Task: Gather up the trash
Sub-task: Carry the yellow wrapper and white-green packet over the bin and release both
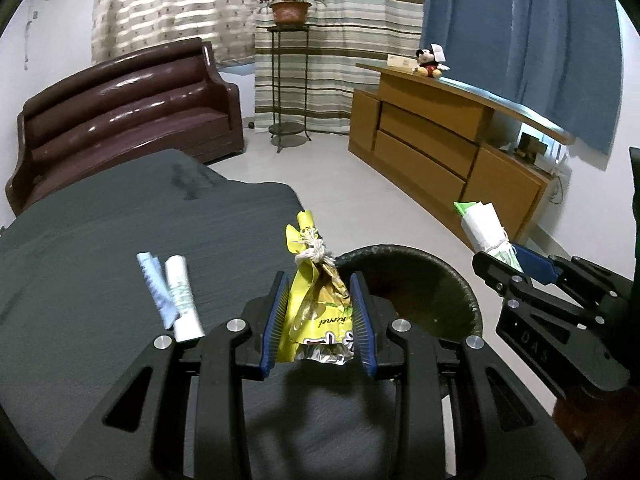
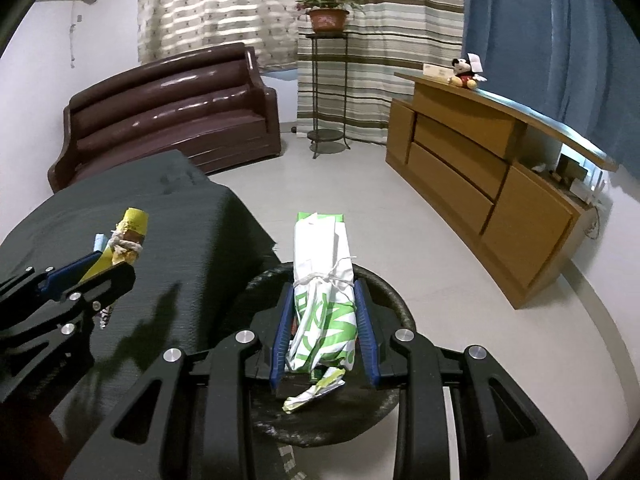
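Note:
My left gripper (image 1: 318, 280) is shut on a yellow snack wrapper (image 1: 312, 300) tied with string, held at the table's right edge beside the dark round bin (image 1: 436, 280). My right gripper (image 2: 324, 286) is shut on a white-and-green wrapper bundle (image 2: 322, 276) tied with string, right above the bin (image 2: 394, 304). In the bin lies a crumpled scrap (image 2: 314, 394). Two rolled wrappers, one pale blue (image 1: 154, 288) and one white-green (image 1: 182, 300), lie on the dark grey tablecloth (image 1: 100, 220). Each wrist view shows the other gripper, the right one (image 1: 502, 262) and the left one (image 2: 110, 262).
A brown sofa (image 1: 128, 108) stands behind the table. A plant on a metal stand (image 1: 289, 8) is at the curtains. A wooden sideboard (image 1: 440, 136) with a plush toy (image 1: 430, 62) lines the right wall. Pale floor lies between bin and sideboard.

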`<state>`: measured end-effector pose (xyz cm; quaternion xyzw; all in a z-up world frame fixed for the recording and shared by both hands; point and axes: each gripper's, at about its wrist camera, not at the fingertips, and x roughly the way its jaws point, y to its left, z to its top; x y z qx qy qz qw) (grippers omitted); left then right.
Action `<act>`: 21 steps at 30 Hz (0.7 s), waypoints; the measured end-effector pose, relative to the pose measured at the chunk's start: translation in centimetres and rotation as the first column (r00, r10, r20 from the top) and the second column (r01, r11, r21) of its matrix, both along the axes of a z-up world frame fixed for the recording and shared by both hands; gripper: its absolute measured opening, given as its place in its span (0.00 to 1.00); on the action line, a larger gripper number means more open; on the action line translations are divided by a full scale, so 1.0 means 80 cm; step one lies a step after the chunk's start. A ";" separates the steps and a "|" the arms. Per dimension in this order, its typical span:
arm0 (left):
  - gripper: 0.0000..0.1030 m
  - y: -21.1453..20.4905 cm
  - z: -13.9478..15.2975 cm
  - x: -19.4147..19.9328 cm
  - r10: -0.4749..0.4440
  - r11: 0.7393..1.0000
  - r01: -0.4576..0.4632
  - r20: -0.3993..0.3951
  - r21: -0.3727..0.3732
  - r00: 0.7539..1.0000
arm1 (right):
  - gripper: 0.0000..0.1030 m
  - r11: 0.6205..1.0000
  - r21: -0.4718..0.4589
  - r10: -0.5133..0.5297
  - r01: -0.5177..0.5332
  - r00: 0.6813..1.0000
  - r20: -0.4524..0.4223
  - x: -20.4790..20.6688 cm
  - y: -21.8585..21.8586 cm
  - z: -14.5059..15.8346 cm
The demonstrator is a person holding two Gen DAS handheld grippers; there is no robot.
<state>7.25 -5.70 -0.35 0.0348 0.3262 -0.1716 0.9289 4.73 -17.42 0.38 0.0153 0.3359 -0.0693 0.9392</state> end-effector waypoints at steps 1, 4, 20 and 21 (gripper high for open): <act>0.30 -0.005 -0.002 0.002 -0.004 1.000 0.004 -0.001 0.003 1.000 | 0.30 1.000 0.001 -0.003 0.003 1.000 -0.001 -0.001 -0.001 -0.002; 0.30 -0.012 -0.006 0.006 -0.014 1.000 0.014 -0.007 0.011 1.000 | 0.30 1.000 0.007 -0.013 0.013 1.000 -0.006 -0.001 -0.008 -0.005; 0.30 -0.048 -0.024 0.026 -0.041 0.998 0.043 -0.026 0.048 0.999 | 0.30 0.998 0.041 -0.051 0.052 0.998 -0.024 0.004 -0.026 -0.016; 0.30 -0.049 -0.025 0.026 -0.040 0.998 0.041 -0.027 0.049 0.999 | 0.30 0.998 0.043 -0.052 0.053 0.998 -0.024 0.005 -0.026 -0.017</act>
